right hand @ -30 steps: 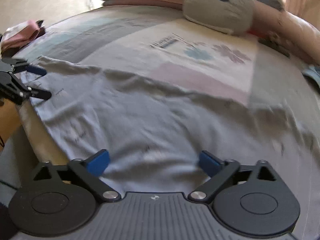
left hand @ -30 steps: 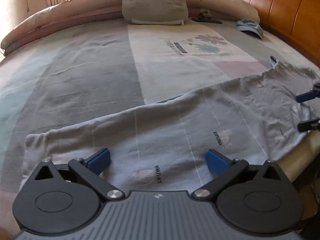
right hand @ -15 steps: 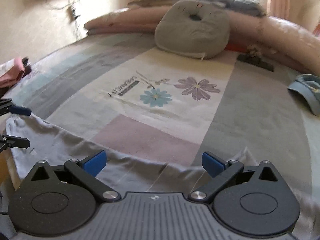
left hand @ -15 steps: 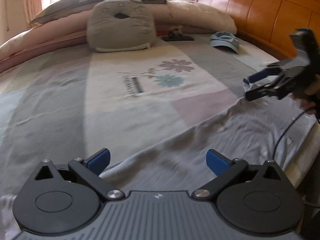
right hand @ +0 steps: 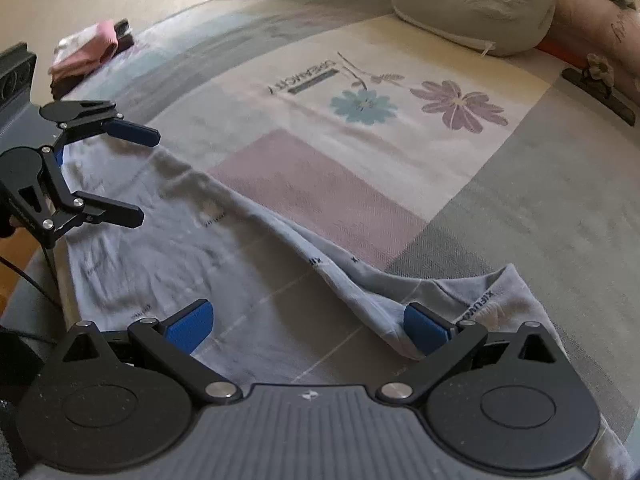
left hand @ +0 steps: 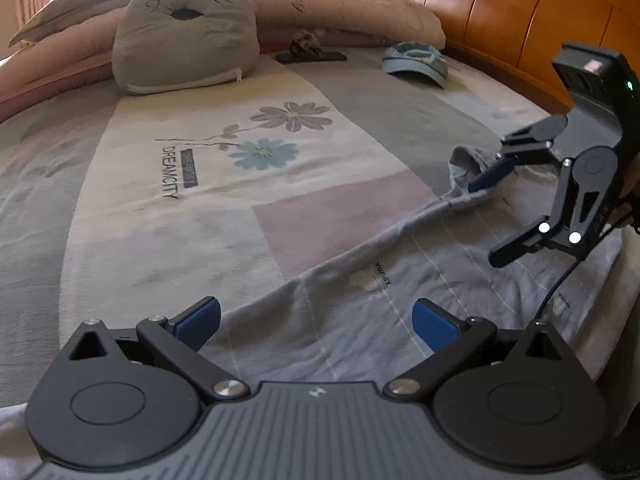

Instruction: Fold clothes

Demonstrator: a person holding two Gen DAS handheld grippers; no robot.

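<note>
Sunlit bedding with a flower print is covering the bed (left hand: 280, 184) that fills both views, backed by a wooden headboard (left hand: 520, 20). Left gripper (left hand: 316, 320) is holding its blue fingers (left hand: 200, 318) wide apart over one end of a pale grey garment (left hand: 420, 292), clasping nothing. Right gripper (right hand: 308, 322) is likewise spreading its fingers (right hand: 424, 328) apart, hanging over the garment's other end, where a sleeve (right hand: 492, 300) is lying rumpled. Garment is stretching along the near edge of the bed, its far edge folded over. Farther back, a grey plush cushion (left hand: 184, 36), a blue cap (left hand: 416, 62) and pink folded clothes (right hand: 86, 54) are resting on the bedding.
</note>
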